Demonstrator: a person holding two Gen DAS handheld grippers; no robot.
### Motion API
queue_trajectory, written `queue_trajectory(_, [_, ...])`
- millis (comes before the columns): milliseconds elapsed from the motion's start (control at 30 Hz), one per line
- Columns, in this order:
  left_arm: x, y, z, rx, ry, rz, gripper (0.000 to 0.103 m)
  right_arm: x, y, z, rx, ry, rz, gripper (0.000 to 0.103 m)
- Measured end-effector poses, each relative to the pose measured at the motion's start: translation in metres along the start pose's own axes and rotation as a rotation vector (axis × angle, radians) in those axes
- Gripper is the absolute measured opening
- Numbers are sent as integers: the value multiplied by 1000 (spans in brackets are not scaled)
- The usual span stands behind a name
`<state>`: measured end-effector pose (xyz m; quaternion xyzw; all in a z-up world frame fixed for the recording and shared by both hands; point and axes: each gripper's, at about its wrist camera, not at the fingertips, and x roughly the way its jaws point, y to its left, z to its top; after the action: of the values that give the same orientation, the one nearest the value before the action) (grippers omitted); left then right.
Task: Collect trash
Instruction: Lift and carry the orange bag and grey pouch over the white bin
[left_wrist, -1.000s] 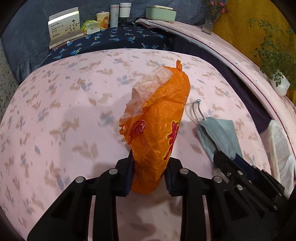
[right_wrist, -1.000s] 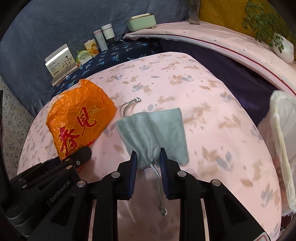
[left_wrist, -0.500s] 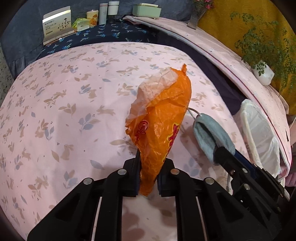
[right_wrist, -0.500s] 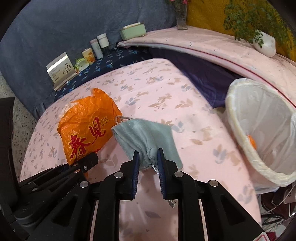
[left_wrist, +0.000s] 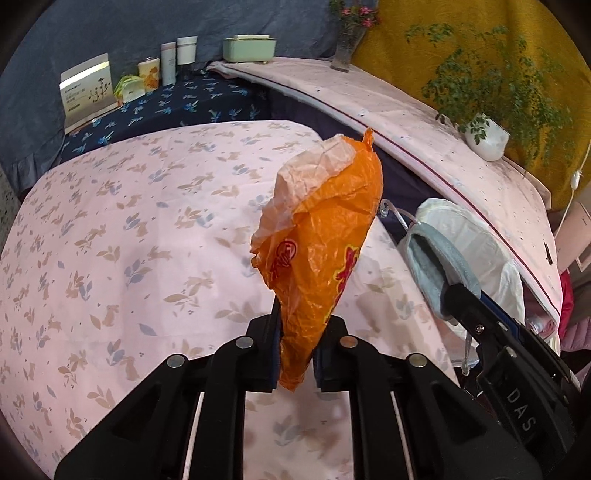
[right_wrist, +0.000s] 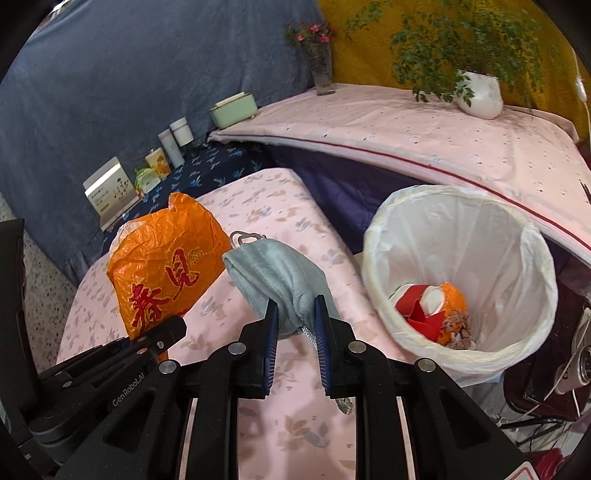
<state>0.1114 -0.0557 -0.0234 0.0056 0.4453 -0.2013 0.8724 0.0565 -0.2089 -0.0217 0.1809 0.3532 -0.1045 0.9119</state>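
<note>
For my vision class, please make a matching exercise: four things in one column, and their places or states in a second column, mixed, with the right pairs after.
Things:
1. orange bag
2. grey pouch
3. bin
4. plant pot

Places or states:
A. on the raised pink shelf
B. held in the right gripper
C. lined with white plastic, trash inside
D. held in the left gripper

Pairs: 1-D, 2-B, 3-C, 4-A

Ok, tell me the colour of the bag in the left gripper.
Orange plastic bag with red lettering, clearest in the right wrist view.
</note>
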Motion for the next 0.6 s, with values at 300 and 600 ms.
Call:
queue_trajectory(300, [-4, -46, -1, 79, -3, -20, 12, -24, -49, 6, 85, -46, -28, 18])
queue_trajectory(600, [0, -95, -6, 165, 6, -42, 12, -42, -95, 6, 161, -76, -54, 18])
